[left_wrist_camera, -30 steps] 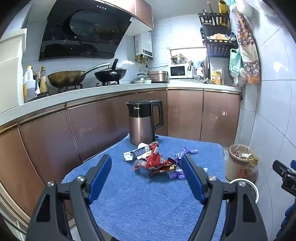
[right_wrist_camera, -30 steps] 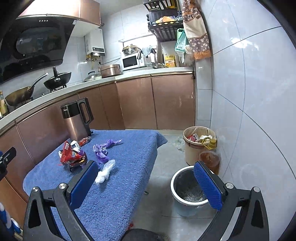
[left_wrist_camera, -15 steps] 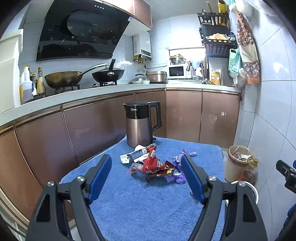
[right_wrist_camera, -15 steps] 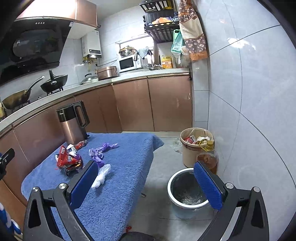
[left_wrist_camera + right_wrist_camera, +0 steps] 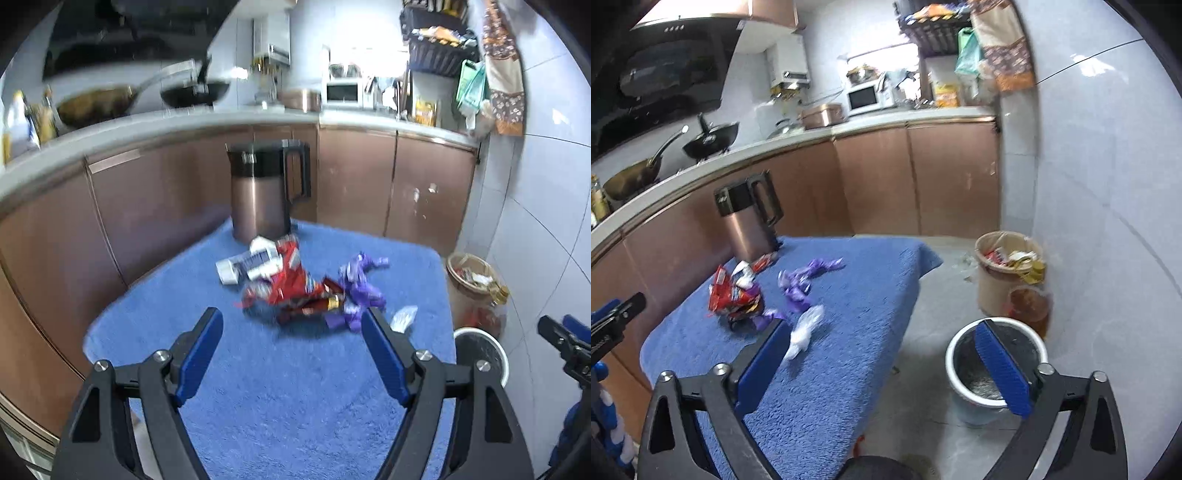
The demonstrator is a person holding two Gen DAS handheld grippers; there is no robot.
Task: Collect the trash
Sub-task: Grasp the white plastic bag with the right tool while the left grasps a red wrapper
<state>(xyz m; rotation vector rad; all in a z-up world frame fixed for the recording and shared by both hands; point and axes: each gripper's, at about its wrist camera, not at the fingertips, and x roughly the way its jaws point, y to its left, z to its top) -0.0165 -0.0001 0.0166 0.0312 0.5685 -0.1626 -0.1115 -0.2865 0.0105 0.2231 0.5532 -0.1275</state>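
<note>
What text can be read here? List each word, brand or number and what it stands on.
None can be read in these blurred frames.
Kettle: a small light mark on its black band, too blurred.
White pack: a dark printed panel, too blurred.
Red wrappers: print smeared.
Yellow pack on the counter: too small.

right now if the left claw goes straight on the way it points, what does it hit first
Most likely the red snack wrapper at the near edge of the trash pile, which sits centred between the open left claw fingers on the blue cloth. Depth is hard to judge through the fisheye.
</note>
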